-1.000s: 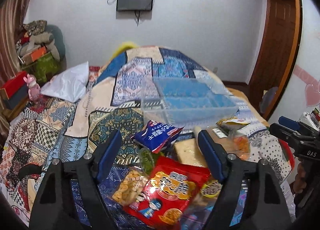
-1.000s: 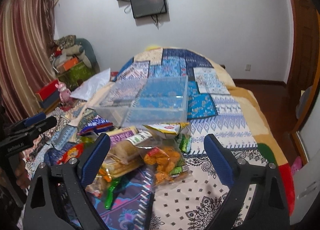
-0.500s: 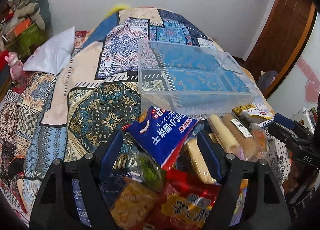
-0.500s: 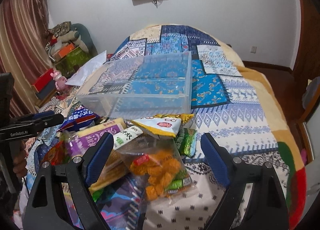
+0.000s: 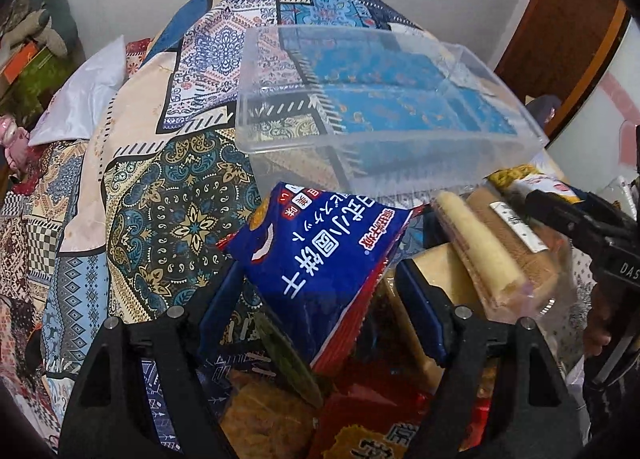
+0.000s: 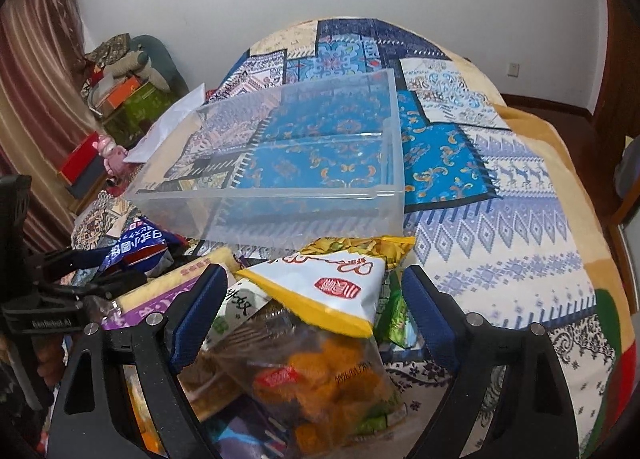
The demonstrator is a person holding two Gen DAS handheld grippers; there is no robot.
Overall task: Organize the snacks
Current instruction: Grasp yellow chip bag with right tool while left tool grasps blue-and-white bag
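Observation:
A clear plastic bin (image 5: 304, 139) lies on the patterned bedspread, also in the right wrist view (image 6: 240, 195). A pile of snack packs lies in front of it. My left gripper (image 5: 320, 291) is open, its fingers on either side of a blue snack bag (image 5: 320, 259), not closed on it. My right gripper (image 6: 312, 299) is open around a white and yellow chip bag (image 6: 324, 291) that lies over a clear bag of orange snacks (image 6: 320, 375). Long biscuit packs (image 5: 480, 255) lie between the two grippers.
A red snack pack (image 5: 360, 419) and a green pack (image 6: 394, 319) lie in the pile. A white pillow (image 5: 80, 99) and stacked boxes (image 6: 120, 99) sit at the bed's left. A wooden door (image 5: 560, 19) stands on the right.
Both grippers have moved forward and down into the snack pile. The blue bag now lies between the left fingers and the white and yellow bag between the right fingers.

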